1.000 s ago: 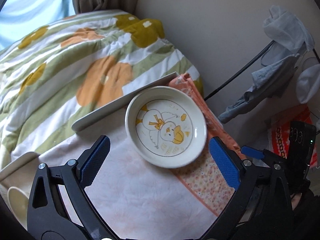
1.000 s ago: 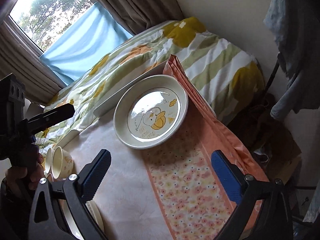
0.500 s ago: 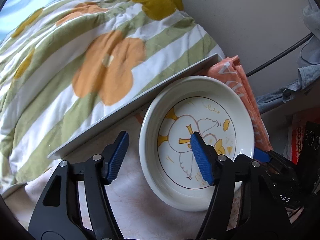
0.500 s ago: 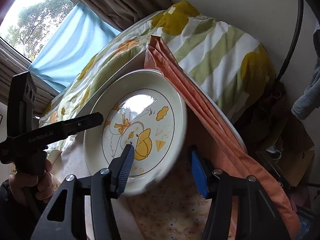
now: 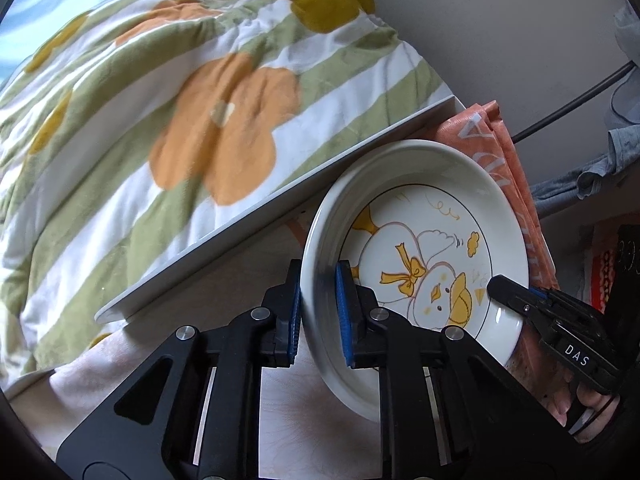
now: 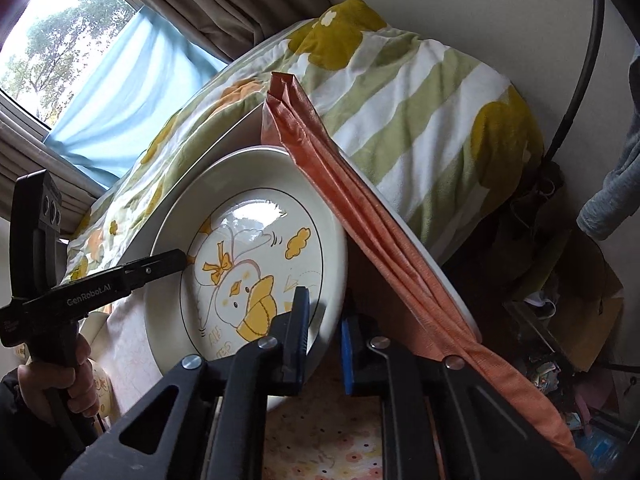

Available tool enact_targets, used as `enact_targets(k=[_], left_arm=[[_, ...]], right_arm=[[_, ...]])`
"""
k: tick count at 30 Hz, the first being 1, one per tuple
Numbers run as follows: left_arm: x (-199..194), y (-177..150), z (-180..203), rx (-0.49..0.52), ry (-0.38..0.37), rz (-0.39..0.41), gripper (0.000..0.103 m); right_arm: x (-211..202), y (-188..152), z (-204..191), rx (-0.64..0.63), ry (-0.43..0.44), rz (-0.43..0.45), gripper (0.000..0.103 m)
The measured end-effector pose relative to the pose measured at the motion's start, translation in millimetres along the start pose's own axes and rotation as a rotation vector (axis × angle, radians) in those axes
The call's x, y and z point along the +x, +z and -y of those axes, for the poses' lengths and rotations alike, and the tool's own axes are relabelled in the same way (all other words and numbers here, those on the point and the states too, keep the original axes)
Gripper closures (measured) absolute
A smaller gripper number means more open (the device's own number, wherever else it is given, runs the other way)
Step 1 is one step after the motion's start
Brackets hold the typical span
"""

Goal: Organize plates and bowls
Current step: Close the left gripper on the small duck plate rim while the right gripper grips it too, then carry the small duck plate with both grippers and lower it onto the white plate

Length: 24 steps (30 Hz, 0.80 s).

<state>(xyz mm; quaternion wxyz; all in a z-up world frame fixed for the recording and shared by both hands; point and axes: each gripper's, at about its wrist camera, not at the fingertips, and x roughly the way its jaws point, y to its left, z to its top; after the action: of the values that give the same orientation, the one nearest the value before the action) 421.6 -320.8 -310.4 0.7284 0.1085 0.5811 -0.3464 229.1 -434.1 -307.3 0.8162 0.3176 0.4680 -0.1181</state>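
A cream deep plate with a duck drawing [image 5: 424,240] [image 6: 256,240] lies at the table's far corner. My left gripper [image 5: 318,312] is shut on its left rim, one blue pad inside and one outside. My right gripper [image 6: 324,340] is shut on its right rim the same way. Each gripper shows in the other's view: the right one [image 5: 536,304] at the plate's right side, the left one [image 6: 100,284] at its left side. The plate looks tilted between them.
An orange floral tablecloth [image 6: 360,208] hangs folded over the table's right edge. A green, white and orange striped quilt [image 5: 180,112] lies beyond the white table edge [image 5: 280,204]. Cream cups [image 6: 98,384] stand at the left. Clothes hang at the right [image 5: 592,168].
Both grippers moved in on the plate and closed on opposite rims. They were wide open one second ago and half closed half a second ago.
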Motion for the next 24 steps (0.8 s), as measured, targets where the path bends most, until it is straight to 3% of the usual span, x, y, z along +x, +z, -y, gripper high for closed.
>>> enact_targets(k=[7,14,18,24], left_arm=[[-30,-1,7,-0.009,0.017,0.057,0.089],[-86,-17,19,-0.048,0.043,0.138,0.089],[-125,-40,25,-0.082,0.064,0.195,0.089],[-185,-99,25,-0.121,0.03,0.268,0.089]], right_arm=[[-15,7,-5,-0.03,0.032,0.011,0.09],[-52,17,-21,-0.094,0.066,0.049,0.09],[-77,11,-38,-0.137,0.08,0.065,0.09],[-119,-22,-68,-0.196,0.098,0.077,0.09]])
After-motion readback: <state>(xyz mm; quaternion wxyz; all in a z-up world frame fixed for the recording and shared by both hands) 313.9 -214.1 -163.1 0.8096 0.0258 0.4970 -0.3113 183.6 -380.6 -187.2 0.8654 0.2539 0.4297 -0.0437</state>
